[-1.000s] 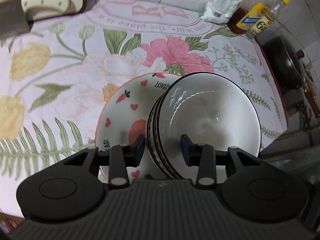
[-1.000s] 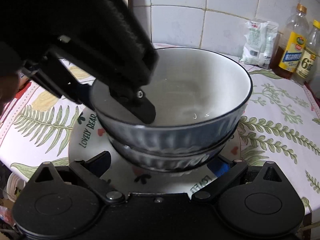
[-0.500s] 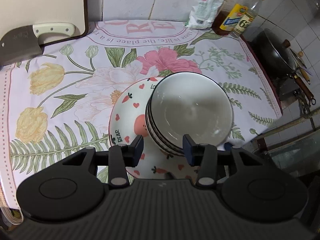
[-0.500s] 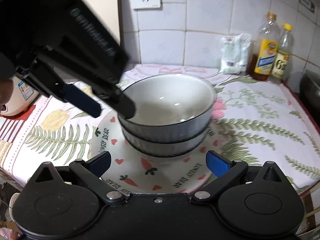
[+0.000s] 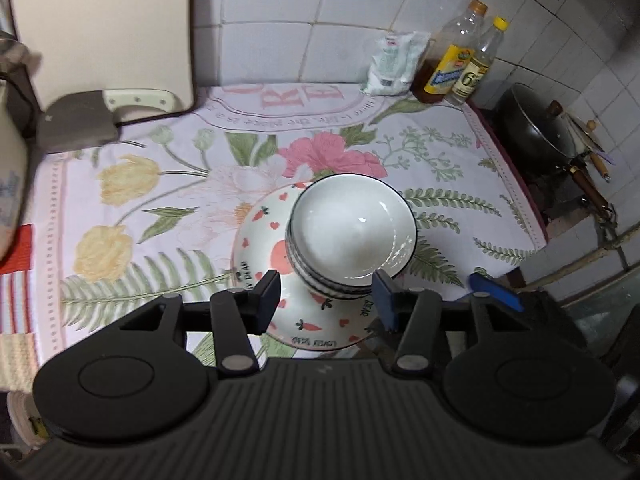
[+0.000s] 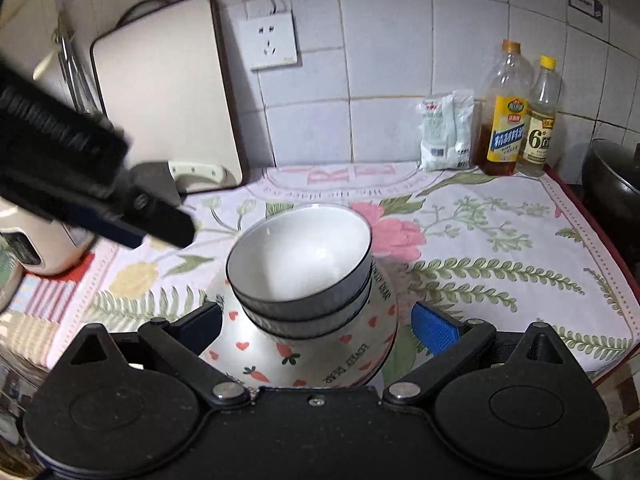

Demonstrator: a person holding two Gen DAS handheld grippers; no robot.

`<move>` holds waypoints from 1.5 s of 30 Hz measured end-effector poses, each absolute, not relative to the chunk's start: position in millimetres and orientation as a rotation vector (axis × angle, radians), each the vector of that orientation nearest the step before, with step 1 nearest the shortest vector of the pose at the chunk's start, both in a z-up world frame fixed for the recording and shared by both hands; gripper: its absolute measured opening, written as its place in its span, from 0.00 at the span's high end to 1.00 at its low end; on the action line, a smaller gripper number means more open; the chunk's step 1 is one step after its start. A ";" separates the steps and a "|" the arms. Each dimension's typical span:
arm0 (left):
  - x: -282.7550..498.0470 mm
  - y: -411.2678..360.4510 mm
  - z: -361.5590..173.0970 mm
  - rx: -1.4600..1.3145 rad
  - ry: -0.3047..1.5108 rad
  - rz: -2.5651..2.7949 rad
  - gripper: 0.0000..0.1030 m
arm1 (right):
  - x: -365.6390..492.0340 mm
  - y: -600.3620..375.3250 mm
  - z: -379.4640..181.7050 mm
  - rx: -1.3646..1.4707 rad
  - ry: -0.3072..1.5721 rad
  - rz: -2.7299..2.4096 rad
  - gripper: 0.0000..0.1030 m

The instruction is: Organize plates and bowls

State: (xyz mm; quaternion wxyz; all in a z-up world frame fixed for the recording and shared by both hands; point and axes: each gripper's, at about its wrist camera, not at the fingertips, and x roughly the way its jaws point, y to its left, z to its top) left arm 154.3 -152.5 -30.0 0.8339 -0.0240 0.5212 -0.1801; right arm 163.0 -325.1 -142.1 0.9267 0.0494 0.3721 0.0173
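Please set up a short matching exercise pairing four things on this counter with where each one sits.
Things:
1. stacked bowls
2. carrot plate
3. oil bottles
4. cleaver

Places:
a. back right, against the tiled wall
b. directly on the floral cloth
c. back left, by the cutting board
d. on the plate

Pairs: 1-d, 2-b, 3-a, 4-c
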 end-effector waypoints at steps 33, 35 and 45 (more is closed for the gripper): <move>39.7 -178.7 28.4 0.041 1.023 -0.135 0.15 | 79.7 -378.7 -18.5 -0.021 0.742 -0.050 0.00; 36.9 -180.2 26.2 0.033 1.033 -0.126 0.15 | 79.2 -374.8 -19.9 -0.057 0.772 -0.040 0.00; 10.3 -192.8 29.2 0.060 1.014 -0.131 0.15 | 61.8 -374.4 -23.9 -0.069 0.797 -0.033 0.00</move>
